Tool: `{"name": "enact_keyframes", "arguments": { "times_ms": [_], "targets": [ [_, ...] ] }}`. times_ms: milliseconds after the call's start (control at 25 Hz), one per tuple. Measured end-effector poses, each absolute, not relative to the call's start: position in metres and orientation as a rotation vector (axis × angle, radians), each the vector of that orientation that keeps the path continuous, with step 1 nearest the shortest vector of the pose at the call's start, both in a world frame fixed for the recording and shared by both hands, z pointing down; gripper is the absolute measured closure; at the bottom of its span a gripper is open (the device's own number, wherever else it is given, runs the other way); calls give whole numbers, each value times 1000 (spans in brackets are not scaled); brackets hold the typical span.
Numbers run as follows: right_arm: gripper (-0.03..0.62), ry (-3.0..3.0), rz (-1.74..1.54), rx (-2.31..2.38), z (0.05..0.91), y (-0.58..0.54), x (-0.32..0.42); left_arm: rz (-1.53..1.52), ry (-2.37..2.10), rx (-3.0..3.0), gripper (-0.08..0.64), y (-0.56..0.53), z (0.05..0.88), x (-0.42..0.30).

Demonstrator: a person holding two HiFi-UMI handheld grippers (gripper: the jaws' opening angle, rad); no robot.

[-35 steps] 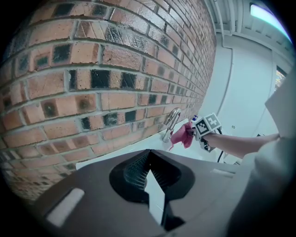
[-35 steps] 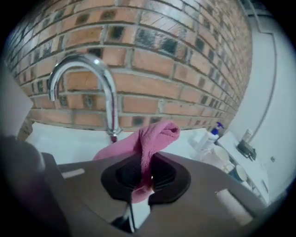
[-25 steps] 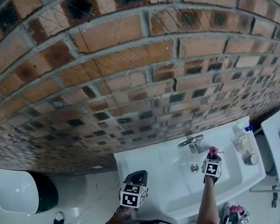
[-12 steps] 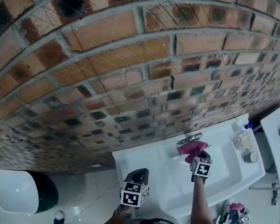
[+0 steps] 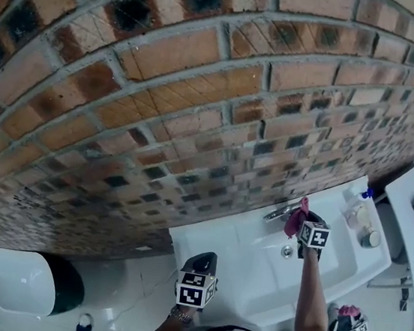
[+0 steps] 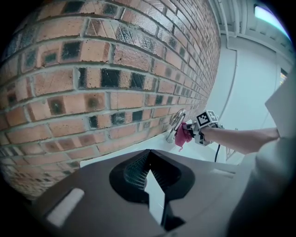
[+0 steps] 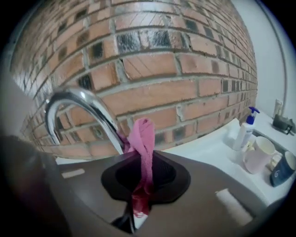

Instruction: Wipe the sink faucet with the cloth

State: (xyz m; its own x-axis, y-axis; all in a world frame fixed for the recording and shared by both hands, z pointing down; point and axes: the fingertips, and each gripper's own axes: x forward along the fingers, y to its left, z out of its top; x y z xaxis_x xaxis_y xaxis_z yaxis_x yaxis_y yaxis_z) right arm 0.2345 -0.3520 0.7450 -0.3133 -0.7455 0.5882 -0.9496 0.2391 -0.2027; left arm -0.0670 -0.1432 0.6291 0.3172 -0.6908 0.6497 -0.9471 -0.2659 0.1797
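Observation:
A chrome faucet [image 7: 85, 111] curves out from the brick wall over the white sink [image 5: 255, 262]; it also shows in the head view as the faucet [image 5: 279, 211]. My right gripper [image 5: 299, 220] is shut on a pink cloth [image 7: 143, 152], and the cloth [image 5: 295, 218] rests against the faucet's right side. From the left gripper view the cloth [image 6: 182, 135] hangs beside the faucet [image 6: 176, 124]. My left gripper [image 5: 202, 262] hangs back at the sink's left front corner, shut with nothing in it.
A brick wall [image 5: 200, 99] backs the sink. A pump bottle [image 7: 245, 128], two cups [image 7: 259, 159] and a dark blue mug [image 7: 283, 170] stand on the sink's right ledge. A white toilet bowl [image 5: 22, 280] lies at the lower left, a white shelf [image 5: 412, 218] to the right.
My right gripper with the cloth has shifted right along the faucet, from its left side over the spout to its right side. The left gripper has stayed in place.

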Motion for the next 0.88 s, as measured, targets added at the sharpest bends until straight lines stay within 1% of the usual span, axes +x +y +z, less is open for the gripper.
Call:
{"name": "enact_keyframes", "arguments": {
  "times_ms": [240,400,480,600,760,880],
  "targets": [
    [568,-2449,656,1526,654,-348,219,611,-1410,2078,541,-144,626,-54],
    [568,-2629,523,1378,600,-328,170,608,-1392,2100,541,-144,625,-47],
    [568,-2609,407,1318,595,-319,138,604,-1387,2110,541,-145,624,-45],
    [568,-2535,279,1327,596,-312,110,600,-1386,2120,541,-144,620,-44],
    [568,-2483,200,1223,612,-292,75,594,-1397,2122,541,-141,618,-50],
    [568,-2421,237,1110,651,-272,57,587,-1406,2118,541,-141,617,-54]
  ]
}}
